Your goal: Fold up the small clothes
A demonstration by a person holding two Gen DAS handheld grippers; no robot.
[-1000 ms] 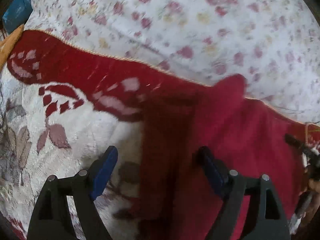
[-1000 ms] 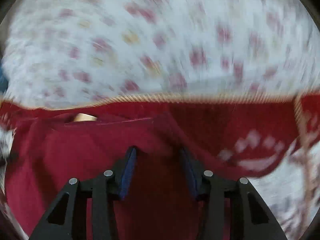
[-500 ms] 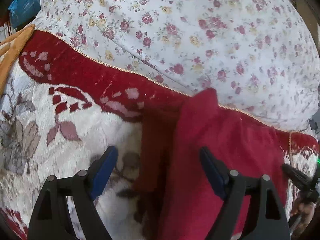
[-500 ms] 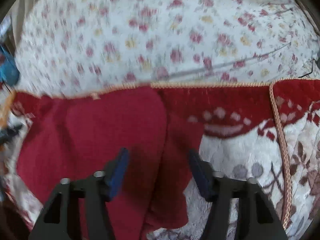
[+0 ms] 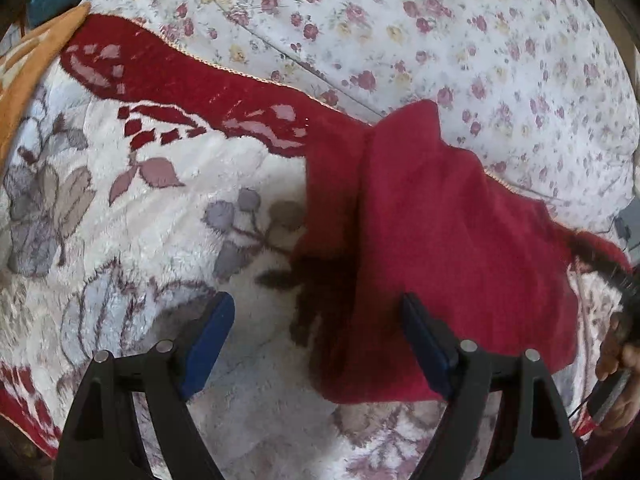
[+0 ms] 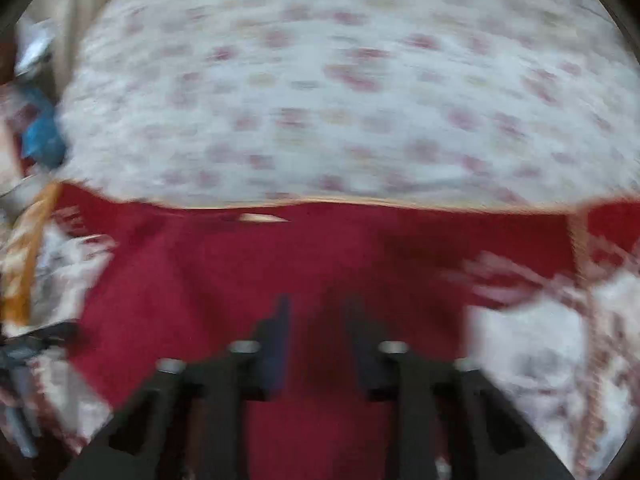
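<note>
One red garment [image 5: 432,240], plain, soft-looking, lies on the white-and-red patterned blanket [image 5: 168,216]; its far tip reaches over the blanket's corded edge onto the floral sheet [image 5: 440,32]. A darker fold runs down the garment's left side. One orange cloth [image 5: 36,60] shows at the blanket's far-left corner.

Two grippers. Left gripper [image 5: 318,328] points steeply down at the garment's near-left edge, jaws spread wide, nothing between the pads. Right gripper [image 6: 318,328], in a blurred view, is over the garment, its jaws having just opened, parted; grip on cloth cannot be told. A hand [image 5: 616,364] holds it at the garment's right.
</note>
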